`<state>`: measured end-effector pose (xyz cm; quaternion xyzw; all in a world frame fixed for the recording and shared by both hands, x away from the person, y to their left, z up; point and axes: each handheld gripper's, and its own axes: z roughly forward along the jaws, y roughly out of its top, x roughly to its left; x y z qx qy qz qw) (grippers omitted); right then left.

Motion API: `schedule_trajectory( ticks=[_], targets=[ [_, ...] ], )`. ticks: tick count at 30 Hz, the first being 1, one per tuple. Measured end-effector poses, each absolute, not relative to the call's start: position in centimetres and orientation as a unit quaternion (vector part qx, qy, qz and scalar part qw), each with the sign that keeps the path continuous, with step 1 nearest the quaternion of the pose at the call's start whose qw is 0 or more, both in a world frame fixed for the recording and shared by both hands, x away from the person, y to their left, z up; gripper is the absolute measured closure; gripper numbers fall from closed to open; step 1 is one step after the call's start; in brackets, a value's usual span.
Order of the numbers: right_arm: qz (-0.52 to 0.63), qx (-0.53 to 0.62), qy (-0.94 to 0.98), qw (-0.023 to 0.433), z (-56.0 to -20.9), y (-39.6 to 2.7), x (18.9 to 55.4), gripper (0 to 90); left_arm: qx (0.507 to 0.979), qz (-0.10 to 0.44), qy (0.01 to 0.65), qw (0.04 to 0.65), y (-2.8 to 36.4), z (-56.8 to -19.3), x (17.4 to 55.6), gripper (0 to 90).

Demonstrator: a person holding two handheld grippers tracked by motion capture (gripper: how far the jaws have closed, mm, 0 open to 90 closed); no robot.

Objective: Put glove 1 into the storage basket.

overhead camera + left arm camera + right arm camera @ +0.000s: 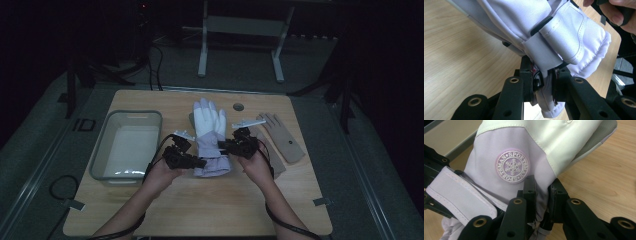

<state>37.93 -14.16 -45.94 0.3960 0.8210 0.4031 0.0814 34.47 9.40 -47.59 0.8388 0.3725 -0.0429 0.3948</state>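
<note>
The left claw (543,82) is pinching the lilac cuff of a white and lilac ski glove (564,32), with the fabric squeezed between its two black jaws. In the high view this left claw (200,162) sits at the cuff's left edge, held by the person's left hand (162,174). The right claw (541,195) likewise pinches the cuff fabric from the other side, just below a round lilac badge (513,166) with a snowflake and lettering. In the high view the right claw (223,146) meets the cuff's right edge, carried by the right hand (257,167).

The ski glove (210,136) hangs between the two claws over the middle of the wooden counter (200,210), fingers pointing away from the person and cuff nearest them. Its velcro strap (459,195) sticks out loose at the cuff.

Left of the glove a clear plastic bin (102,150) stands on the counter. To the right, near the right hand, lies a flat tan hand-shaped form (282,136), fingers also pointing away.
</note>
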Motion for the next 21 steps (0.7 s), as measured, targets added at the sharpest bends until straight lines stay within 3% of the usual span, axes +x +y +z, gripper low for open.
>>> schedule_trajectory(
  ticks=[21],
  targets=[
    [0.43, 0.373, 0.816, 0.1, -42.8, -5.6, 37.9, 78.3, 0.849, -0.001, 0.385, 0.362, 17.4, -43.2, 34.1, 75.3]
  ],
)
